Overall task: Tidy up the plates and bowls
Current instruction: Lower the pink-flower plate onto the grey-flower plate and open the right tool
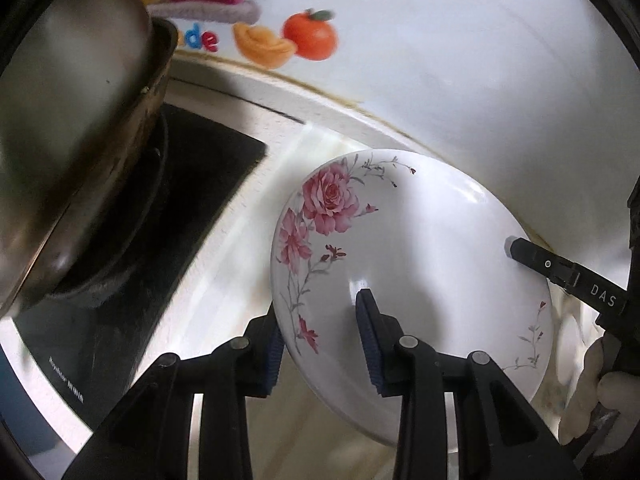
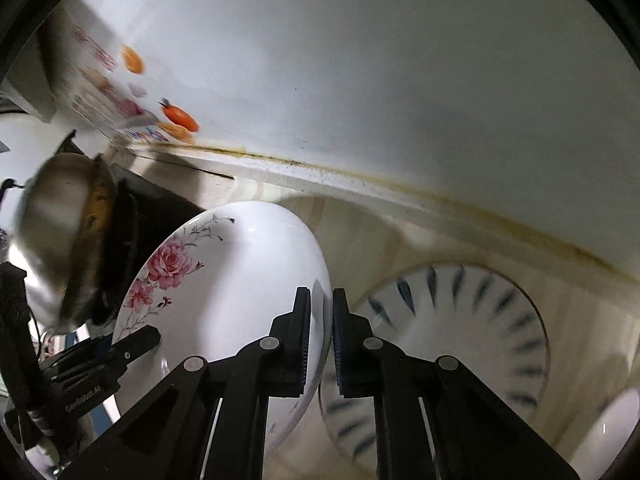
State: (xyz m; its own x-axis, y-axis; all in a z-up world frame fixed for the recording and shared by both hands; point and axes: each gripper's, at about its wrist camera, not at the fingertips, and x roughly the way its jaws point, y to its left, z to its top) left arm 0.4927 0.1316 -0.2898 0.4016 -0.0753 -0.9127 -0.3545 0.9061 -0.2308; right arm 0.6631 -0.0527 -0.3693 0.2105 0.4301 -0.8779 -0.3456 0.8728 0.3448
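Right of black stove (image 1: 192, 184), above desk (image 2: 400, 236): you hold rose plate (image 1: 420, 248) tilted, off surface. Right gripper (image 2: 321, 344) fingers nearly closed, clamped on plate's near rim. Left gripper (image 1: 320, 348) fingers part-open, straddling opposite rim; actual pinch unclear. Step in hand, likely: carrying rose plate toward blue-dash plate (image 2: 480, 320), lying flat farther right of stove. Next move calls for levelling, centring over it, lowering gently. Glazed ceramic, smooth, slippery, shallow round dish; steel pot (image 1: 72, 120) on stove, dull sheen.
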